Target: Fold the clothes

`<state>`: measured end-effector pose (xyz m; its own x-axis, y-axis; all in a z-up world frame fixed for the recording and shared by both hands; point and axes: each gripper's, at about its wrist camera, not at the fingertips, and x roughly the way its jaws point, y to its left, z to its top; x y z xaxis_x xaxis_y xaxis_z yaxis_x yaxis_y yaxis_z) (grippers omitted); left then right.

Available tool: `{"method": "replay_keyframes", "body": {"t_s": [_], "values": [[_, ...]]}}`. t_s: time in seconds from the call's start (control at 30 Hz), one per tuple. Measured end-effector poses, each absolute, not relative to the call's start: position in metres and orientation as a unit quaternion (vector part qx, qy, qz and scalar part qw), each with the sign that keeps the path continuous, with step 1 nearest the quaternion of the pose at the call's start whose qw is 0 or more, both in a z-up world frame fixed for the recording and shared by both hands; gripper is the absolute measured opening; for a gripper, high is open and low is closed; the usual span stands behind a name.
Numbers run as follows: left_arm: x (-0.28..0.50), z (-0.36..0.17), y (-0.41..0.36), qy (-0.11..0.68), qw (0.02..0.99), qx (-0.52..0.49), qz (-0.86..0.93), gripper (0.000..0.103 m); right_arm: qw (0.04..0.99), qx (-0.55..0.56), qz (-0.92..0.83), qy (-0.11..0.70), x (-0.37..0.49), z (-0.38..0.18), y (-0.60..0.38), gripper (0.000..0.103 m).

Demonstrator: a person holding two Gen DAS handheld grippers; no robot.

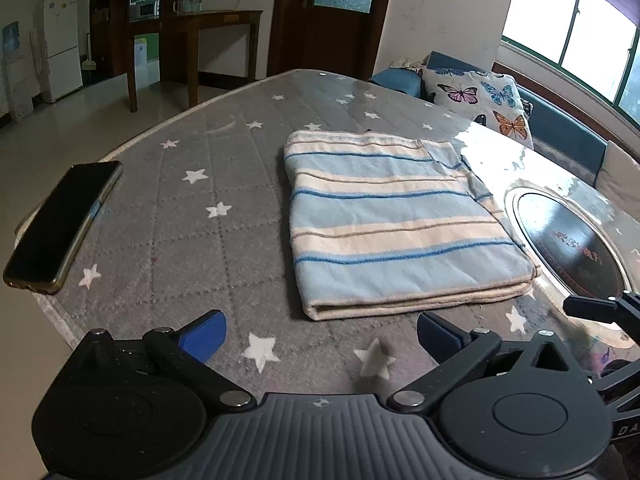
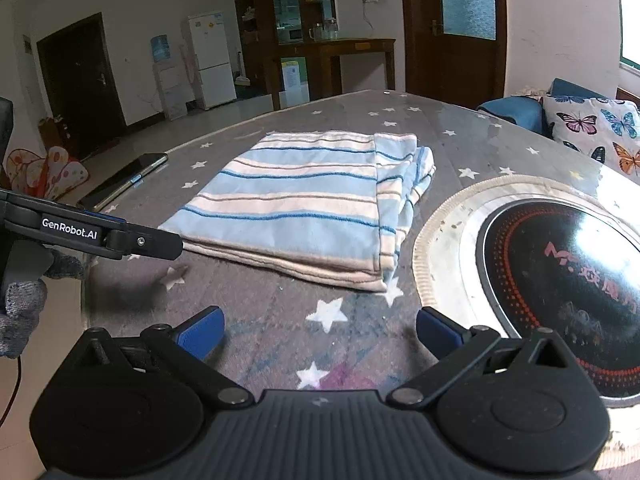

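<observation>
Nearest me, my left gripper (image 1: 322,336) and right gripper (image 2: 320,330) stand spread wide, holding nothing, both short of the striped garment (image 1: 394,220). It lies just beyond on the star-patterned table cover (image 1: 192,236), beside the round cooktop (image 2: 560,292). I judge folding essentially complete: a flat rectangle. Its long axis runs away from me.
</observation>
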<state>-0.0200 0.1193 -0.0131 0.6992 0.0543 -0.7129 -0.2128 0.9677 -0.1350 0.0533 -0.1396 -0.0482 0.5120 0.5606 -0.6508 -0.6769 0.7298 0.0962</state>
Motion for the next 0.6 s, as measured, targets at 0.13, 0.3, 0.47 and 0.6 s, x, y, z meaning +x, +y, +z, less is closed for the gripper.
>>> {"method": "replay_keyframes", "body": {"t_s": [0.13, 0.3, 0.47, 0.6], "values": [[-0.021, -0.013, 0.115, 0.380, 0.916, -0.098, 0.078, 0.103, 0.867, -0.087, 0.351, 0.343, 0.052, -0.051, -0.139, 0.103], [-0.022, -0.017, 0.112, 0.385, 0.913, -0.097, 0.094, 0.103, 0.870, -0.086, 0.341, 0.345, 0.052, -0.054, -0.139, 0.103], [-0.025, -0.022, 0.108, 0.389, 0.911, -0.098, 0.101, 0.103, 0.874, -0.079, 0.330, 0.348, 0.051, -0.057, -0.139, 0.103], [-0.028, -0.022, 0.107, 0.387, 0.911, -0.099, 0.104, 0.103, 0.878, -0.077, 0.323, 0.345, 0.049, -0.057, -0.138, 0.103]]}}
